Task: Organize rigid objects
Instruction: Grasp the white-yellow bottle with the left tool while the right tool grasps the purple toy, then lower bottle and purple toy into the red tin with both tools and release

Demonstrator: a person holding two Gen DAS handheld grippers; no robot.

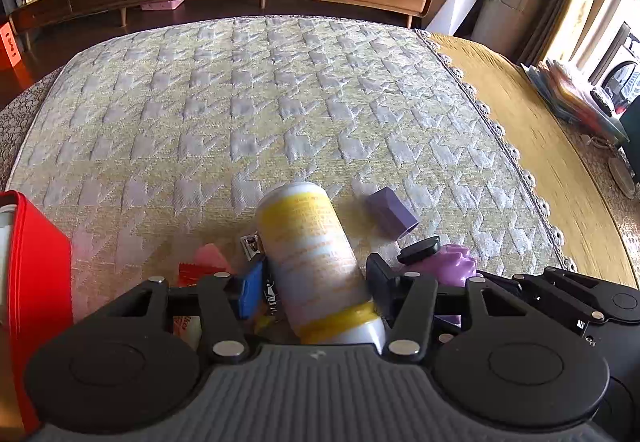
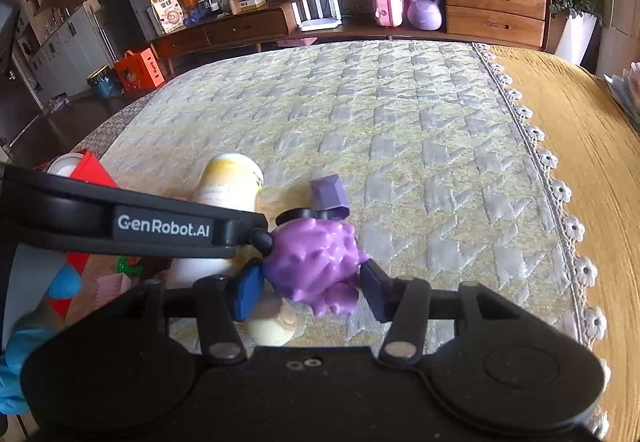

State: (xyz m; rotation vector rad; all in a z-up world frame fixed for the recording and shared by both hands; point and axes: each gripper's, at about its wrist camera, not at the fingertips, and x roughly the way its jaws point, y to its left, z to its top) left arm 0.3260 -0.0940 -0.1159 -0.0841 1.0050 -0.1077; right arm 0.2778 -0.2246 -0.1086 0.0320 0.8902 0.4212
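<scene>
My left gripper (image 1: pixel 316 288) is shut on a white and yellow cylindrical bottle (image 1: pixel 316 258), which tilts away from me over the quilted cloth; the bottle also shows in the right wrist view (image 2: pixel 228 186). My right gripper (image 2: pixel 310 288) has its fingers on both sides of a purple spiky toy (image 2: pixel 312 266), which rests on the cloth; the toy shows in the left wrist view (image 1: pixel 456 262). A purple box-shaped piece (image 1: pixel 392 212) lies just beyond, also seen in the right wrist view (image 2: pixel 330 194). A black flat object (image 1: pixel 418 250) lies against the toy.
A red box (image 1: pixel 36 282) stands at the left. Small items lie under the bottle: a pink piece (image 1: pixel 210 258) and a red wrapper (image 1: pixel 192 272). A cream round object (image 2: pixel 274 322) lies under my right gripper. The left gripper's arm (image 2: pixel 132 226) crosses the right view.
</scene>
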